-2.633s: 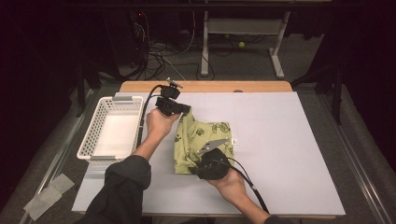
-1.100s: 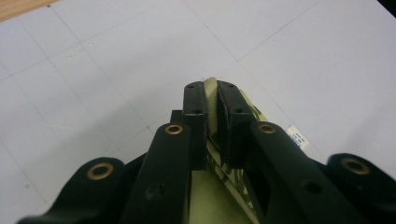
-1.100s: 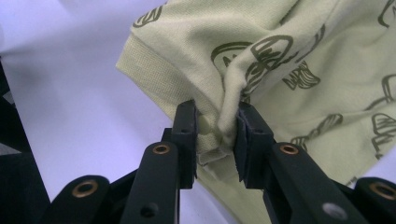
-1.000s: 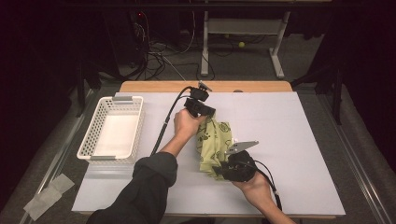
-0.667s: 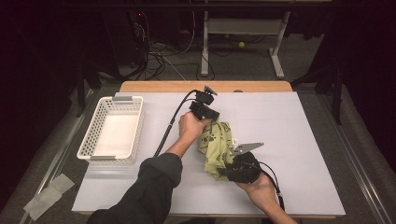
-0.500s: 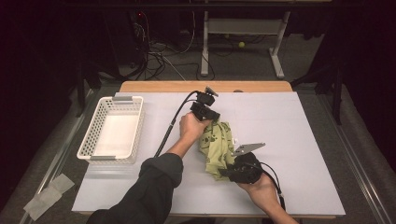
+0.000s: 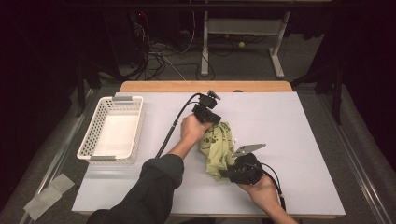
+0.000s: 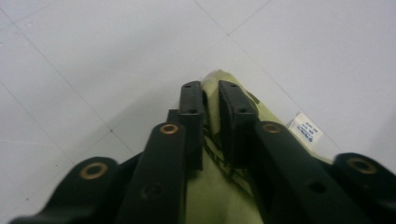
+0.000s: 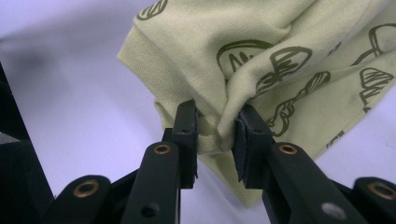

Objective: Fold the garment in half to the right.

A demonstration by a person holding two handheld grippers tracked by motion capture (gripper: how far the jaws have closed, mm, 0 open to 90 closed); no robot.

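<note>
A yellow-green garment (image 7: 217, 142) with a dark print lies folded into a narrow bundle in the middle of the white table (image 7: 289, 121). My left gripper (image 7: 215, 122) is at its far end. In the left gripper view the jaws (image 8: 211, 91) have just been opening; a thin fold of the garment (image 8: 219, 186) still lies in the narrow gap, loose. A white label (image 8: 304, 131) sticks out beside it. My right gripper (image 7: 225, 173) is at the near end, and its jaws (image 9: 217, 114) pinch a bunched hem of the garment (image 9: 261, 42).
A white perforated basket (image 7: 95, 135) stands at the table's left side with nothing in it. A wooden strip (image 7: 205, 86) runs along the far edge. Cables trail from both grippers across the table.
The garment has been folded from a wide patch into a narrow bundle, with the left gripper carrying its far edge to the right. Over the last second both hands have barely shifted.
</note>
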